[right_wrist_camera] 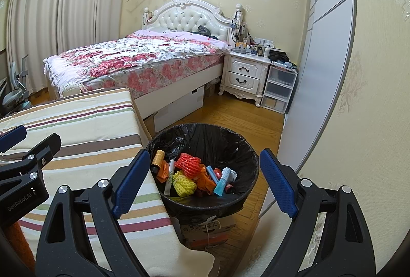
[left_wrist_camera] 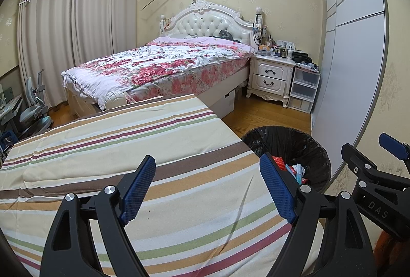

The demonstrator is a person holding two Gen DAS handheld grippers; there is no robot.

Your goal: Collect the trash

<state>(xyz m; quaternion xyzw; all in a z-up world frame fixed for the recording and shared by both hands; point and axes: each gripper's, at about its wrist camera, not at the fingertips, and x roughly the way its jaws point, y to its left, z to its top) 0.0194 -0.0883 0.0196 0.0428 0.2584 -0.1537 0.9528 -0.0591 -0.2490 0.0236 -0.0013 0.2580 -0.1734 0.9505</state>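
A round bin with a black liner stands on the wooden floor to the right of a table under a striped cloth. Inside lie an orange foam net, a yellow foam net, a brown spool, a light blue tube and other scraps. My right gripper hangs open above the bin's near rim, nothing between its pads. My left gripper is open and holds nothing over the striped cloth, with the bin at its right. The right gripper's body shows at that view's right edge.
A bed with a floral quilt fills the back of the room, with a white nightstand and plastic drawers beside it. A sliding wardrobe door runs along the right. A cardboard box sits under the bin. Curtains hang at left.
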